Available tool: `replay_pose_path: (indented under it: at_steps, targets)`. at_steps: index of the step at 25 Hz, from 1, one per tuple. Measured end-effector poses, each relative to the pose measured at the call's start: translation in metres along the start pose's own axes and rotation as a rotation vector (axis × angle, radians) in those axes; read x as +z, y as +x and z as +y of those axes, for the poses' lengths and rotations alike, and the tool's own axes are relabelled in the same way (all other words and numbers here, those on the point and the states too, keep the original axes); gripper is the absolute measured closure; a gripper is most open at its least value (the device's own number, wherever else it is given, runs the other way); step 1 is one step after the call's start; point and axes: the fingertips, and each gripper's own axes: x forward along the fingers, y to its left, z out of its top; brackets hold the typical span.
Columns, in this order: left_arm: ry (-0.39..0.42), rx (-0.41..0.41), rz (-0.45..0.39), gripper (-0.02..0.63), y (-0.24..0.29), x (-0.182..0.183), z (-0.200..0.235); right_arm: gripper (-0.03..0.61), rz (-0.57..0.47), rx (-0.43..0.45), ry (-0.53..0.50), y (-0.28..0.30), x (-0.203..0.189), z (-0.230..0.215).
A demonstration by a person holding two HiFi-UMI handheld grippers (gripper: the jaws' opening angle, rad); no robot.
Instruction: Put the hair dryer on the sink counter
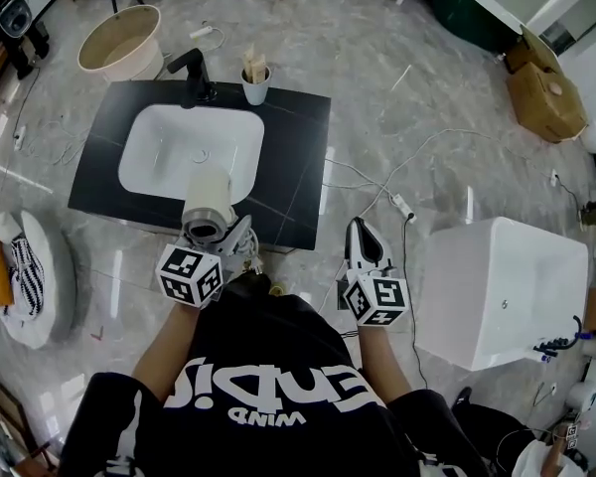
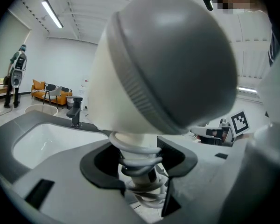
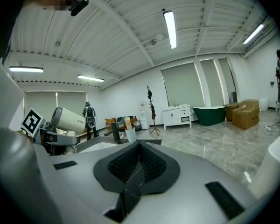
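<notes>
The white hair dryer (image 1: 207, 205) with its grey rear cap hangs over the front edge of the black sink counter (image 1: 298, 157), just before the white basin (image 1: 191, 150). My left gripper (image 1: 224, 237) is shut on its handle. In the left gripper view the dryer's body (image 2: 168, 64) fills the frame, and the handle, wrapped in coiled white cable (image 2: 139, 154), sits between the jaws. My right gripper (image 1: 362, 250) is held over the floor right of the counter, shut and empty. Its pads (image 3: 130, 164) meet in the right gripper view, where the hair dryer (image 3: 69, 120) shows at the left.
A black faucet (image 1: 193, 74) and a white cup (image 1: 255, 84) with sticks stand at the counter's back. A beige tub (image 1: 121, 42) lies behind the counter. A white block (image 1: 502, 288) stands to the right, a cable (image 1: 397, 185) runs across the floor, and cardboard boxes (image 1: 546, 92) sit far right.
</notes>
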Motion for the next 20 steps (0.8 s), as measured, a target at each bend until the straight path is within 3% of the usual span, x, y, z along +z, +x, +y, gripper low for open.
replay_pose_path:
  at_steps: [11,20]
  targets:
    - [-0.016,-0.096,0.100,0.374,0.071,-0.013,0.017,0.555,-0.007,-0.038,0.027,0.033,0.004,-0.009]
    - [-0.020,-0.097,0.211,0.374,0.124,-0.041,0.028,0.554,-0.003,-0.052,0.044,0.046,0.002,-0.016]
